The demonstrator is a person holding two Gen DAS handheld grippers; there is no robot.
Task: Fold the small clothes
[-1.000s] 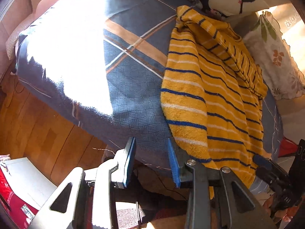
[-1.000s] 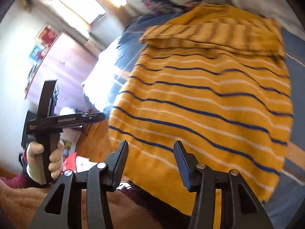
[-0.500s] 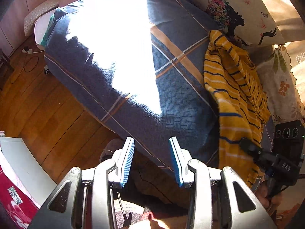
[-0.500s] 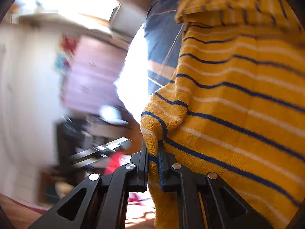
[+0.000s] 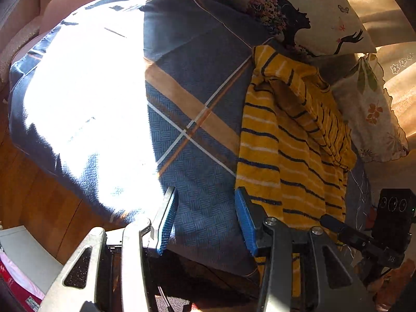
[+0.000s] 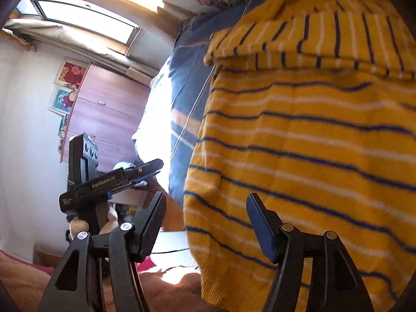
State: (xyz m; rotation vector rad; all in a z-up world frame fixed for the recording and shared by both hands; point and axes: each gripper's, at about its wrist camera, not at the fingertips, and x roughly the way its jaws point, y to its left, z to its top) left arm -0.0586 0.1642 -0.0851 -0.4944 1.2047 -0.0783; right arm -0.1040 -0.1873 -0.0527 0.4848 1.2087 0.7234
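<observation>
Both tools opening now, right tool off sweater.

A bed covered by a blue plaid bedspread, crossed by tan and white stripes, carries everything; strong sunlight washes out its left part. On its right side lies a yellow sweater with navy and white stripes, its near hem hanging over the bed's edge. Two printed pillows rest at the far right, beside the sweater.
</observation>
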